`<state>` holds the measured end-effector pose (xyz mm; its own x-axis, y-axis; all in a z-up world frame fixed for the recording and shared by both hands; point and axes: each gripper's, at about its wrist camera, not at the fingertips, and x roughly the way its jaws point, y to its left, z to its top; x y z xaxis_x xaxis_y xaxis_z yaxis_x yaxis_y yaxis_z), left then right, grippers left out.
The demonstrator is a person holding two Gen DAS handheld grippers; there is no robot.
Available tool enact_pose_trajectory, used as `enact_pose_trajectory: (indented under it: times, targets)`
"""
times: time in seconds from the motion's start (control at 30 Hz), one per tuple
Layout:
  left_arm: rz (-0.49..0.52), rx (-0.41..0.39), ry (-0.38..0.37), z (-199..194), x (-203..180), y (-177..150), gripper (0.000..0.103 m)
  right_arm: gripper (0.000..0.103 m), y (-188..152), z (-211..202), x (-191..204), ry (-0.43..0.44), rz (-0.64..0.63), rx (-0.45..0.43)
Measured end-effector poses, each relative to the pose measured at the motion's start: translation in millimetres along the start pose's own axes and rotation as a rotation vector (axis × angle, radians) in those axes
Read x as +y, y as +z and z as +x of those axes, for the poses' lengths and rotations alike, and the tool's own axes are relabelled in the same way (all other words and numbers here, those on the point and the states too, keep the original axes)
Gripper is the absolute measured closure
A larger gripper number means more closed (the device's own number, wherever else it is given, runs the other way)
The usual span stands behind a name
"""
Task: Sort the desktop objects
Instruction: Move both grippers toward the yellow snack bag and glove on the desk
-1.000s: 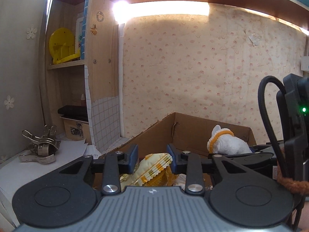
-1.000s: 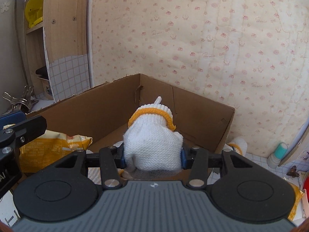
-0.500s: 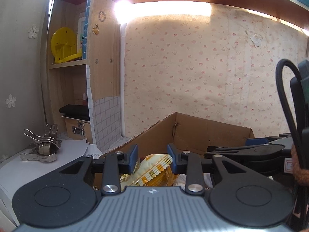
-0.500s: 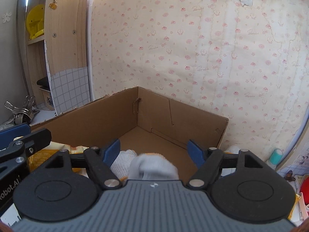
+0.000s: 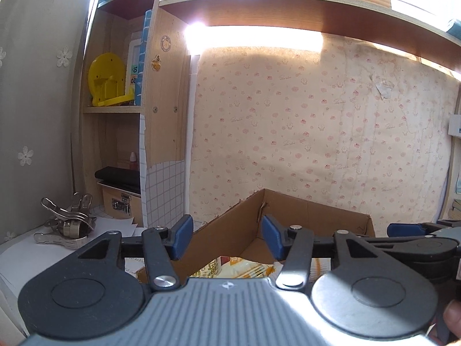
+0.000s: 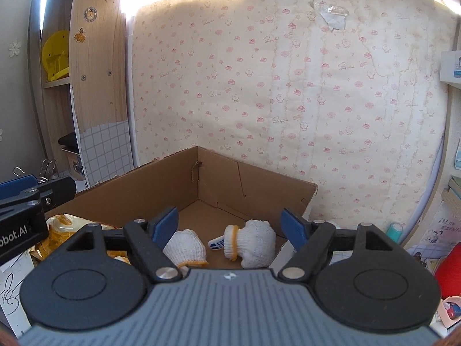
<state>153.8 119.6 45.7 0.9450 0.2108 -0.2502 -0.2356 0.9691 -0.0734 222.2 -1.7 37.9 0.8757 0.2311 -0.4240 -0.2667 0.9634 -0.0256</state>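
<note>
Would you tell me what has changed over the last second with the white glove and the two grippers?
The right gripper opened and let go of the white glove, which dropped into the cardboard box beside another glove. The left gripper opened wider, holding nothing. The box and snack bag stayed put.

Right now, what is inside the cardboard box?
Inside the cardboard box lie two white knit gloves, something blue-patterned and a yellow snack bag. The grippers hide the near part.

My right gripper (image 6: 227, 227) has bare cardboard box (image 6: 253, 184) floor behind two gloves (image 6: 250, 243); snack bag (image 6: 60, 225) crowds the left
</note>
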Motion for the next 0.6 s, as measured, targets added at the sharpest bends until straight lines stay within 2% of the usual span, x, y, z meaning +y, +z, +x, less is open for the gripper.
enact_pose_trajectory:
  times: [0.1,0.33,0.6]
  targets:
    - [-0.016,-0.013,-0.004,-4,2,3,0.04,0.026,-1,-12,-4,-0.007,0.008,-0.02]
    - [-0.035,-0.028,-0.026,-16,2,4,0.04,0.026,-9,-36,-20,-0.03,0.033,-0.044]
    - [-0.013,-0.046,-0.096,-39,-18,-2,0.04,0.026,-25,-67,-41,-0.068,0.05,-0.066]
